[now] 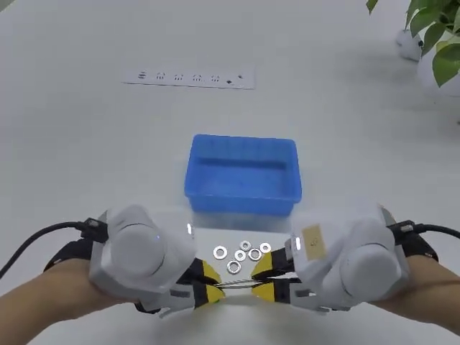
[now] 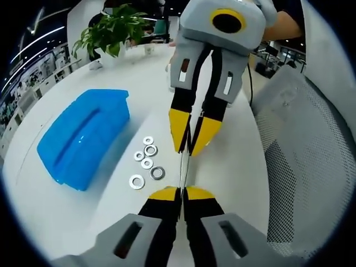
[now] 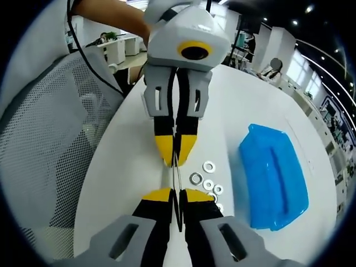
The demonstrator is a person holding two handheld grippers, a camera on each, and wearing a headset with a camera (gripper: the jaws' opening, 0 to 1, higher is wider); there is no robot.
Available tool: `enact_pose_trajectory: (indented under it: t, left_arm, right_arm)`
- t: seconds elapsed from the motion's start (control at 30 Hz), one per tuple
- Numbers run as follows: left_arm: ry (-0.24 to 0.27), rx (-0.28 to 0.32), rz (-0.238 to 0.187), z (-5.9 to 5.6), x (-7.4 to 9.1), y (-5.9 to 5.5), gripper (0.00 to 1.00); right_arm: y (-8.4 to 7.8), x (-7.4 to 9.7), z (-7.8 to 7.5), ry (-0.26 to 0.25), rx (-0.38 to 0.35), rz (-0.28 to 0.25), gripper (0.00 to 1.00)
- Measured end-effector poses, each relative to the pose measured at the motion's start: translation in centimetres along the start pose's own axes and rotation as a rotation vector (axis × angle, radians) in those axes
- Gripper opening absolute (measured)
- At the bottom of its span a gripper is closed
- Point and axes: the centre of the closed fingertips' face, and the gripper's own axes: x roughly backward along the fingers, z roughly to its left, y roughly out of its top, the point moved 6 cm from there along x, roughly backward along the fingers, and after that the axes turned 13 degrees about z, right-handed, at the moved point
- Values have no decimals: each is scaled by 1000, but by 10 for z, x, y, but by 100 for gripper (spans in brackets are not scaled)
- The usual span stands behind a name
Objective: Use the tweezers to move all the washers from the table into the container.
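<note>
At bottom centre, left tool and right tool both clench the tweezers; a mistimed release could drop them, scattering the washers just above across the desk.

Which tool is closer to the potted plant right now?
Right. In the head view the plant stands far off at the upper right; the right tool is on that side, the left tool farther away, past the tweezers.
</note>
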Motion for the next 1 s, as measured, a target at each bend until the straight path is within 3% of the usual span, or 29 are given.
enact_pose_trajectory:
  t: [0.13,0.33,0.6,0.83,1.0]
  left_arm:
    - [13,8,-17,-3,11,3,6]
    - [27,12,-75,-7,31,20,6]
    - [47,-35,-73,-16,36,35,5]
    - [63,-43,-56,-20,34,36,5]
    - [76,-23,-79,-19,37,39,5]
  right_arm:
    - [1,1,1,-8,4,-7,8]
    - [2,8,3,-18,-32,-45,8]
    - [1,10,8,-26,-38,-81,8]
    - [1,9,12,-25,-47,-111,8]
    - [1,10,11,-25,-62,-147,8]
